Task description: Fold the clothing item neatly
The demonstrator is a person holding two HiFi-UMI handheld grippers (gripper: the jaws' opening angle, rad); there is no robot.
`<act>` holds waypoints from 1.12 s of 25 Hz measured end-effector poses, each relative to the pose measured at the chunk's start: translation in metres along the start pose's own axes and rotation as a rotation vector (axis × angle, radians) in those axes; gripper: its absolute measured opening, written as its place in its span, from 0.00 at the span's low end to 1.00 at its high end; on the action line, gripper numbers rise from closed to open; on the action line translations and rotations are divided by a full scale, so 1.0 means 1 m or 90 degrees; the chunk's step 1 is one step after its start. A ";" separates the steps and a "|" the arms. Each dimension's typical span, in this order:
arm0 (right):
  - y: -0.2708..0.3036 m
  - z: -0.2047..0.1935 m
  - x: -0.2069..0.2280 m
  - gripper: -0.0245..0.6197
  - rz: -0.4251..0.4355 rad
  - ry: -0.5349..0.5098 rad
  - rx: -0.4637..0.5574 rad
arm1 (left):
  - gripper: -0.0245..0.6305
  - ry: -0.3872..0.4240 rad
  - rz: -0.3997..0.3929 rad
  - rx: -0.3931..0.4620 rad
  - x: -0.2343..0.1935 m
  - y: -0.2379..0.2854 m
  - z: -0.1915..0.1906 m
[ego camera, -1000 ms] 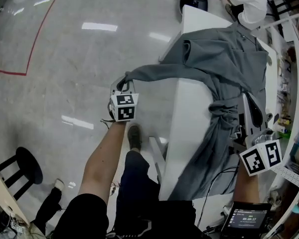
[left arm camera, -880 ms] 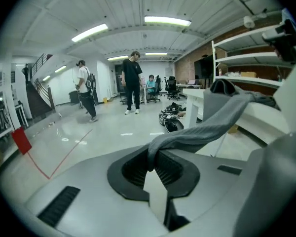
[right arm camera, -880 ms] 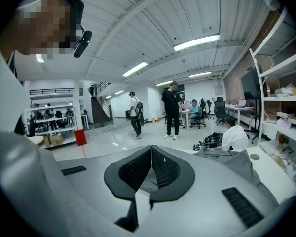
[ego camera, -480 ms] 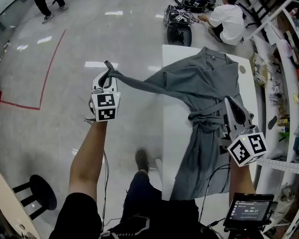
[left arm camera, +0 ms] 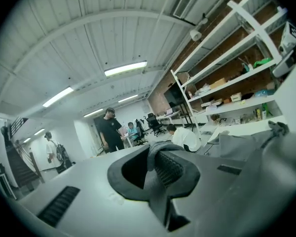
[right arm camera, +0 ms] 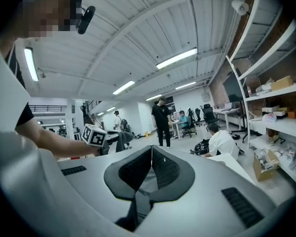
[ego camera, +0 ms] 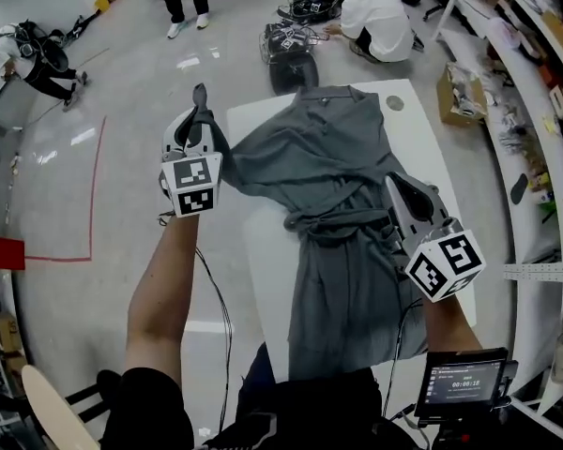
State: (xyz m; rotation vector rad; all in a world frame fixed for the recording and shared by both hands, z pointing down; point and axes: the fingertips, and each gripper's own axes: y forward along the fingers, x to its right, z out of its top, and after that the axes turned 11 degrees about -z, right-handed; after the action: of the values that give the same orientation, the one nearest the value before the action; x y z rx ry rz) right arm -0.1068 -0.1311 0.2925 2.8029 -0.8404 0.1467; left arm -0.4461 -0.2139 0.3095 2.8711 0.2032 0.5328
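A grey robe [ego camera: 342, 157] lies spread on a white table [ego camera: 263, 242]. Its long axis runs straight away from the person, with the collar at the far end, the hem hanging over the near edge, and a knotted belt [ego camera: 333, 221] across the middle. The left gripper [ego camera: 197, 115] is raised just beyond the table's left edge, near the far corner. Its jaws are clamped on the end of 1 sleeve [ego camera: 235, 153], which stretches rightward from the jaws to the robe's shoulder. The right gripper [ego camera: 394, 184] sits at the robe's right edge beside the belt with its jaws pressed together, and its own view shows no cloth between the pads. The robe's body lies to the right of the left jaws. Folding the sleeve therefore likely means carrying it rightward, across the long axis, and of the 2 hands the left is better placed for that.
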 end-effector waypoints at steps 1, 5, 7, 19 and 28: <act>-0.005 0.000 0.014 0.05 -0.001 0.005 0.003 | 0.06 0.016 -0.012 0.004 0.018 0.012 0.016; -0.021 -0.001 0.075 0.05 -0.018 0.024 0.017 | 0.06 0.103 -0.081 0.024 0.112 0.067 0.075; -0.030 -0.004 0.099 0.05 -0.028 0.040 0.022 | 0.06 0.122 -0.123 0.023 0.159 0.089 0.090; -0.061 -0.068 0.217 0.05 -0.090 0.106 0.003 | 0.06 0.254 -0.226 -0.164 0.370 0.192 -0.002; -0.068 -0.074 0.218 0.05 -0.090 0.121 0.006 | 0.34 0.179 -0.270 -0.189 0.409 0.183 -0.017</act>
State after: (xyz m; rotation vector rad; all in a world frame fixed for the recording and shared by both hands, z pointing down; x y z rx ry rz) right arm 0.1097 -0.1748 0.3868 2.7898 -0.5984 0.3877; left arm -0.0566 -0.3173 0.5065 2.3632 0.6941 0.7960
